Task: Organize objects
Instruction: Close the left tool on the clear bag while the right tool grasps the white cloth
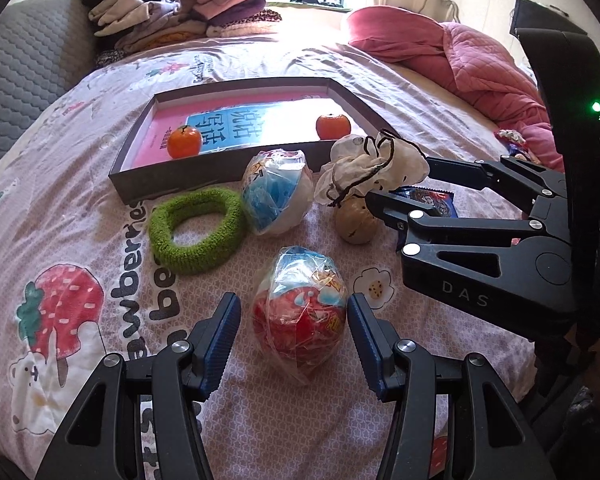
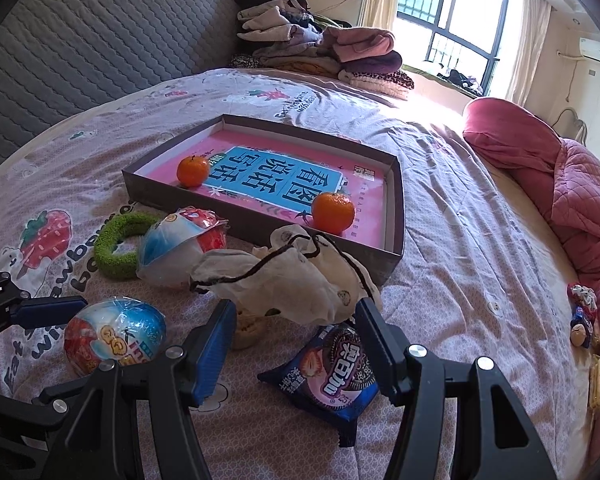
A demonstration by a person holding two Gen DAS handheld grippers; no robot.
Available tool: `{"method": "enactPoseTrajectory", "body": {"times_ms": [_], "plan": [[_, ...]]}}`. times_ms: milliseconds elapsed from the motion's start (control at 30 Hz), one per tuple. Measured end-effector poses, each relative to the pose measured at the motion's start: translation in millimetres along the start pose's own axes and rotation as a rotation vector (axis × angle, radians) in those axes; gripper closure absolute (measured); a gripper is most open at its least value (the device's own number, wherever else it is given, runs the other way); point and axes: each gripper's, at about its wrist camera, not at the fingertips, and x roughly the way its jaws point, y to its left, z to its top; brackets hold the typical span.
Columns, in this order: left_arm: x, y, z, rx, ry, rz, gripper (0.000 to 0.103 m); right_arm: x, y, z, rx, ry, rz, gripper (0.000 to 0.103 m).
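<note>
My left gripper [image 1: 295,340] stands open around a red and blue wrapped toy egg [image 1: 300,300] on the bedsheet; both blue pads stay clear of it. The same egg [image 2: 114,338] lies beside a left fingertip [image 2: 48,312] in the right wrist view. My right gripper [image 2: 296,344] is open just short of a white drawstring pouch [image 2: 292,280], above a blue cookie packet [image 2: 332,372]. A dark shallow box [image 2: 260,226] with a pink printed bottom holds two oranges [image 2: 193,171] [image 2: 333,212]. In front of the box [image 1: 180,186] lie a green fuzzy ring [image 1: 196,236] and a second wrapped egg [image 1: 278,196].
A tan ball [image 1: 356,224] sits under the pouch [image 1: 376,160]. Folded clothes [image 2: 320,56] are stacked at the bed's far end. A pink quilt [image 2: 580,192] is bunched on the right, with small wrapped items [image 2: 582,316] beside it. A grey padded headboard [image 2: 80,52] runs along the left.
</note>
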Motion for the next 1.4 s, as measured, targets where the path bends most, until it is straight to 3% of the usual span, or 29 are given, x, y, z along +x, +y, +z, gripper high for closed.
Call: {"method": "enactPoseTrajectory", "body": {"times_ms": [633,733,967,1400], "plan": [[13,2,8,-0.043,0.020,-0.051,0.045,34,-8,21,-0.032,-0.011,-0.040,0.043],[15,5,7,-0.056,0.030,-0.068,0.044,39,-10,22,-0.033,-0.006,-0.042,0.050],[15,2,6,-0.047,0.035,-0.078,0.050,42,-21,22,0.014,0.002,-0.018,0.081],[8,7,5,-0.067,0.025,-0.087,0.051,28,-30,25,0.098,-0.037,0.076,0.088]]}}
